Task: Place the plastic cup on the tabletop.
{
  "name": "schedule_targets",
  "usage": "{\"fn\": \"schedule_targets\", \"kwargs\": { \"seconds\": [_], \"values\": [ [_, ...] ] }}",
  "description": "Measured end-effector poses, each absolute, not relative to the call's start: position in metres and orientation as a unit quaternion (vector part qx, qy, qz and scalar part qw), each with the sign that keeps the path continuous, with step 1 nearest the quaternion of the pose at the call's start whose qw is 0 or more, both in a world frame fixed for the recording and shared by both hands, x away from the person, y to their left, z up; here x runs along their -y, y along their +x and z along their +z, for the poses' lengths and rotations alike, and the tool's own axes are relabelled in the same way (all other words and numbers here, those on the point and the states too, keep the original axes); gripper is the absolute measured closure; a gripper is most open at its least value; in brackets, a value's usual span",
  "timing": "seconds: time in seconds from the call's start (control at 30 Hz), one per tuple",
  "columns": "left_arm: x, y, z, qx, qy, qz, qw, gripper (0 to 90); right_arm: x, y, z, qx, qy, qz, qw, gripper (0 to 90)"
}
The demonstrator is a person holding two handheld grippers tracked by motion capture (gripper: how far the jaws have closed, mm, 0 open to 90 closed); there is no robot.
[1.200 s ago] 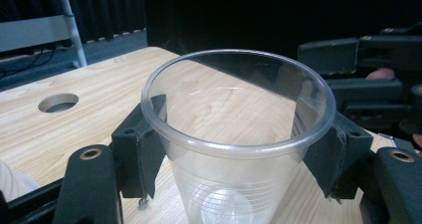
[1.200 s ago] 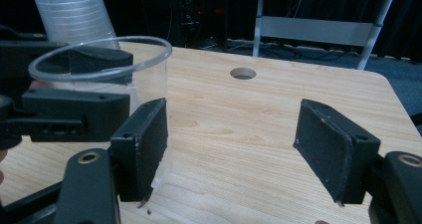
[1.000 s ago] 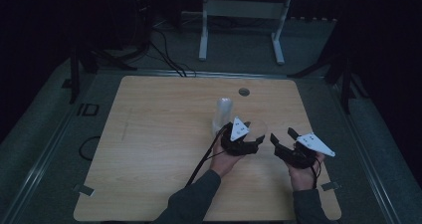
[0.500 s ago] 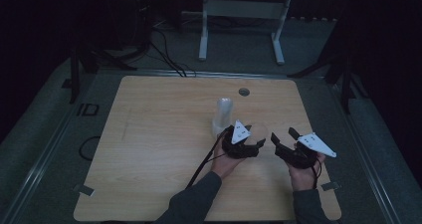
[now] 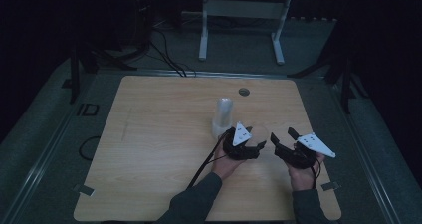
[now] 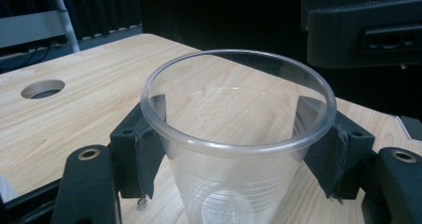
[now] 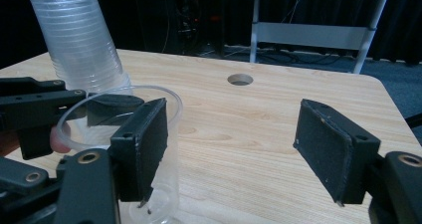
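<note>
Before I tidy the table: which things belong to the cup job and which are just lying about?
In the job:
single clear cup
stack of cups
left gripper, jaws around the cup
right gripper, open

Lying about:
white frame
floor cables

We look down from above on the table [image 5: 149,149]; both gripper views sit close, sharing the clear cup [image 6: 234,134].
</note>
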State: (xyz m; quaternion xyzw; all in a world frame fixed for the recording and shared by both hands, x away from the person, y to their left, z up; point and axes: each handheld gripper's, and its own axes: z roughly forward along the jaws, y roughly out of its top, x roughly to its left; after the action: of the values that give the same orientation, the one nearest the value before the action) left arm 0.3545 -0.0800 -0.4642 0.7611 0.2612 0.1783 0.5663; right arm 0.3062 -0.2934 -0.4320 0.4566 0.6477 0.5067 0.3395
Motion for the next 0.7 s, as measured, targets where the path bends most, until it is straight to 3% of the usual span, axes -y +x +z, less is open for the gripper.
{"fn": "schedule_targets", "kwargs": {
  "seconds": [0.7],
  "values": [
    [0.082,0.357,-0.478,-0.266,0.768,0.179,0.555,30.3,0.294,0.305,-0.432,-0.645,0.458,0.508,0.341,28.7]
  ]
}}
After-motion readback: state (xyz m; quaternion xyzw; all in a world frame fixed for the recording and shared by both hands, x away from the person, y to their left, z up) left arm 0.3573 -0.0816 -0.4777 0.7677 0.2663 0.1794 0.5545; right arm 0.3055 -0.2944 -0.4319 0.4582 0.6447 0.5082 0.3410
